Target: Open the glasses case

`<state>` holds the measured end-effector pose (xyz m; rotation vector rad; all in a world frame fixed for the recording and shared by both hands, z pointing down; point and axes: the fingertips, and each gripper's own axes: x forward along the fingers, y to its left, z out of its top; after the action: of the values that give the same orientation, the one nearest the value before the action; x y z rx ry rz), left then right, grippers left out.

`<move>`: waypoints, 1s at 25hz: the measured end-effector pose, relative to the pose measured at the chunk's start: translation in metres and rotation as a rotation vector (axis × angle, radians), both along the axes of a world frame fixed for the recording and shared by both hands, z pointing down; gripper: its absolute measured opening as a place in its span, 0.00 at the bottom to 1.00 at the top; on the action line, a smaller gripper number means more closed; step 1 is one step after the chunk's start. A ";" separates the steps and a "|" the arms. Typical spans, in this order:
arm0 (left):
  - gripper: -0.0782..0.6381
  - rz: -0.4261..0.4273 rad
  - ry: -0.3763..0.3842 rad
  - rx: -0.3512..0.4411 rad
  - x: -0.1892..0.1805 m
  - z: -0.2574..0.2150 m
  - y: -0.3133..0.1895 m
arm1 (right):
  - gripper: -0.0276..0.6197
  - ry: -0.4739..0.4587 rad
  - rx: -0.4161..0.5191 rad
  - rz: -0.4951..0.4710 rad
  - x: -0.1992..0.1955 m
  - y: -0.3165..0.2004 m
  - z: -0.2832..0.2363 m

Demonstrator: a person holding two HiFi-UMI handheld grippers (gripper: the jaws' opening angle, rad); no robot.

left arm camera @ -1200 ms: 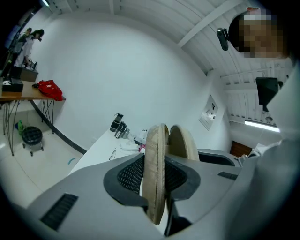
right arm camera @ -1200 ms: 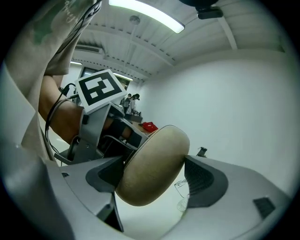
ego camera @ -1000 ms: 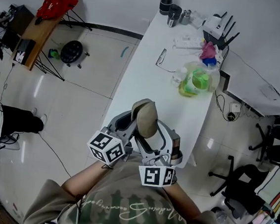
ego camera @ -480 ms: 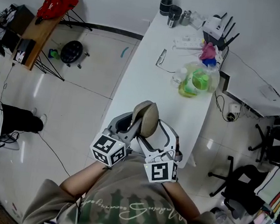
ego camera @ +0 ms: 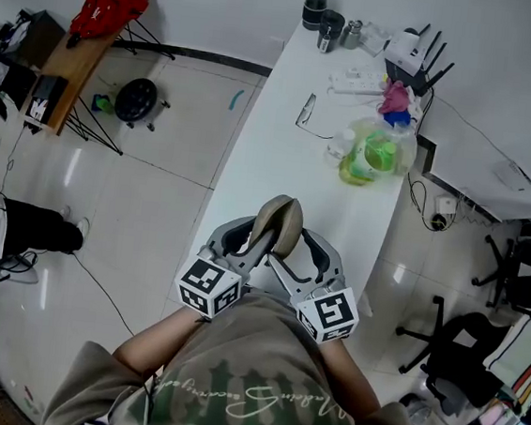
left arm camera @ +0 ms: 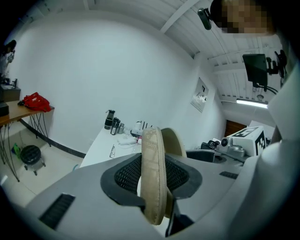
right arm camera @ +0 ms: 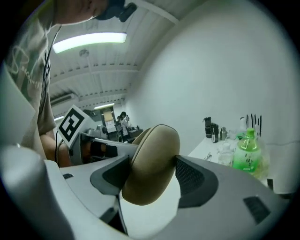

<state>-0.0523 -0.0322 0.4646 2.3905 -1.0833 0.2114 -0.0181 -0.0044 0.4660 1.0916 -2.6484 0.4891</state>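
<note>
A tan zip-up glasses case (ego camera: 280, 222) is held up over the near end of the white table (ego camera: 275, 142), between both grippers. My left gripper (ego camera: 261, 241) is shut on the thin zipped rim of one shell (left arm camera: 153, 178). Its jaws have just been opening, with that rim still between the pads. The other shell (left arm camera: 175, 142) splays off behind it, so the case stands slightly apart. My right gripper (ego camera: 286, 249) is shut on the rounded shell (right arm camera: 152, 161). Its jaws have just been closing, with the shell between the pads.
Farther along the table lie a pair of glasses (ego camera: 306, 108), a green bottle (ego camera: 376, 152), a power strip (ego camera: 357, 78), a router (ego camera: 410, 48) and dark flasks (ego camera: 316, 3). A wooden side table with a red bag (ego camera: 108, 9) stands left; office chairs (ego camera: 459, 345) stand right.
The right gripper has rolled, and its marker cube has swung out to the right. The case has sunk a little toward the person. The left gripper has barely shifted.
</note>
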 end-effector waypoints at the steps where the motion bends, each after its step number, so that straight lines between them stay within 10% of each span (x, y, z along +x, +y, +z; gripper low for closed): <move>1: 0.27 0.003 -0.004 0.003 0.001 0.000 0.000 | 0.54 -0.014 -0.012 0.004 0.001 -0.001 0.001; 25: 0.27 0.003 -0.025 0.017 0.008 -0.001 -0.004 | 0.50 -0.189 -0.153 0.092 0.017 -0.004 0.016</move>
<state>-0.0447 -0.0364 0.4631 2.4103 -1.0975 0.2344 -0.0014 -0.0079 0.4819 1.1758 -2.6727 0.8370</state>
